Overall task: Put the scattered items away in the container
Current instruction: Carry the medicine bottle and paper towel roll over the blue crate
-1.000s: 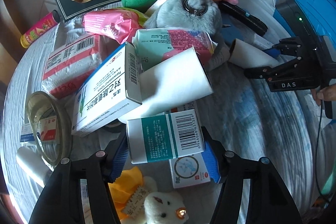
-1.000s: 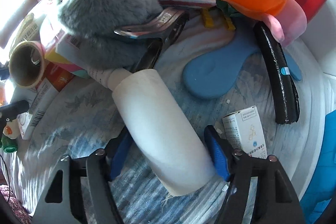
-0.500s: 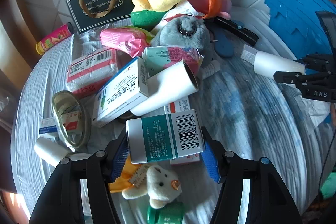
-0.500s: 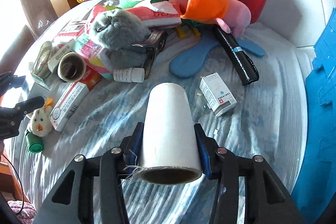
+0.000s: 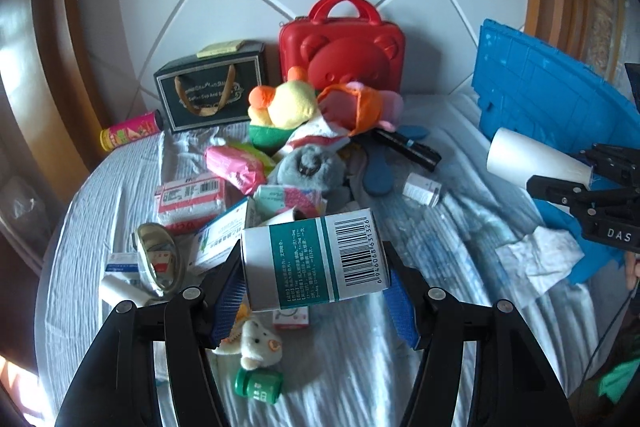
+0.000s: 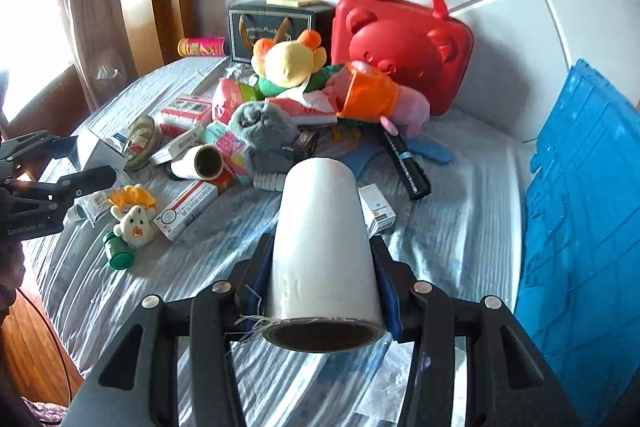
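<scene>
My left gripper (image 5: 316, 303) is shut on a white and teal medicine box (image 5: 314, 259) with a barcode, held above the bed. In the right wrist view my right gripper (image 6: 322, 283) is shut on a white roll (image 6: 322, 247) with a cardboard core, lifted over the sheet. That white roll (image 5: 536, 165) also shows at the right of the left wrist view, in front of the blue crate (image 5: 552, 115). The blue crate (image 6: 580, 227) fills the right edge of the right wrist view. Scattered boxes, plush toys (image 5: 288, 103) and a second roll (image 6: 200, 163) lie in a pile mid-bed.
A red bear-face case (image 5: 342, 55) and a dark gift bag (image 5: 210, 91) stand against the white headboard. A black umbrella (image 6: 404, 163), blue hairbrush (image 5: 380, 175), small green bottle (image 5: 258, 385), small plush (image 5: 260, 345) and pink can (image 5: 130, 137) lie around. Wooden frame borders the left.
Both grippers have risen and pulled back from the pile, each carrying its item. The right gripper closed on the white roll and carried it toward the blue crate.
</scene>
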Available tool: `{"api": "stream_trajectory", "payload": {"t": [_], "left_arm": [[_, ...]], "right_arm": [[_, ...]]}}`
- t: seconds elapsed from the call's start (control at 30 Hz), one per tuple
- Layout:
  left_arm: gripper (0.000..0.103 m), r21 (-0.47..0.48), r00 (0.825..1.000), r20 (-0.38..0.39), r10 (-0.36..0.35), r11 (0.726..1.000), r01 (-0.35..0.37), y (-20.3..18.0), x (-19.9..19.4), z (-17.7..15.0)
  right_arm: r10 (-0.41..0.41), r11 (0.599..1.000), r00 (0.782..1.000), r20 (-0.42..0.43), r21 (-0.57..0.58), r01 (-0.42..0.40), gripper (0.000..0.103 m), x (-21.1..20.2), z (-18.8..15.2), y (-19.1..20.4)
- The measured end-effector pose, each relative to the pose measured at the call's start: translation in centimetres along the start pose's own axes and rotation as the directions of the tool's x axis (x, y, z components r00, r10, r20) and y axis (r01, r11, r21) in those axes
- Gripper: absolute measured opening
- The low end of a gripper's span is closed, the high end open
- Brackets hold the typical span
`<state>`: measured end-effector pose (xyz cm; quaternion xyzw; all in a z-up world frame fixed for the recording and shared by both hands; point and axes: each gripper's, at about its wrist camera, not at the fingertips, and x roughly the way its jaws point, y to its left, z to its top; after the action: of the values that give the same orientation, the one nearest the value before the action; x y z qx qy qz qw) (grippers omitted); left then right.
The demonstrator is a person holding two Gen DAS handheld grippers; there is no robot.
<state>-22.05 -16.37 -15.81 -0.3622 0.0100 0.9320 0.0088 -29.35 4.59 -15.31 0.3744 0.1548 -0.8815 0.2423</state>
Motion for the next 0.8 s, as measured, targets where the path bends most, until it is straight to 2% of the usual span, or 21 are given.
{"api": "stream_trajectory", "payload": {"t": [0.17,0.33,0.47,0.57,0.8], "left_arm": [[0.062,0.071,0.995,0.082,-0.055,0.996,0.049,-3.6,-3.0,2.6],[0.062,0.158,0.982,0.139,-0.131,0.981,0.108,-7.6,-5.6,5.9],[0.062,0.215,0.962,0.192,-0.196,0.964,0.154,-11.5,-7.6,8.7],[0.062,0.258,0.944,0.228,-0.238,0.95,0.177,-15.5,-9.4,11.0],[0.062,0.352,0.896,0.281,-0.343,0.906,0.236,-28.0,-12.4,14.4]], "right_arm": [[-0.066,0.998,0.991,0.113,0.031,0.063,0.046,-6.4,0.6,-1.1],[-0.169,0.984,0.964,0.206,0.097,0.151,0.046,-13.0,1.2,-2.8],[-0.255,0.962,0.929,0.269,0.167,0.216,0.046,-18.0,1.0,-4.7],[-0.327,0.938,0.894,0.307,0.222,0.267,0.046,-21.3,0.3,-6.6],[-0.461,0.867,0.832,0.31,0.356,0.348,0.046,-28.0,-3.4,-14.1]]}}
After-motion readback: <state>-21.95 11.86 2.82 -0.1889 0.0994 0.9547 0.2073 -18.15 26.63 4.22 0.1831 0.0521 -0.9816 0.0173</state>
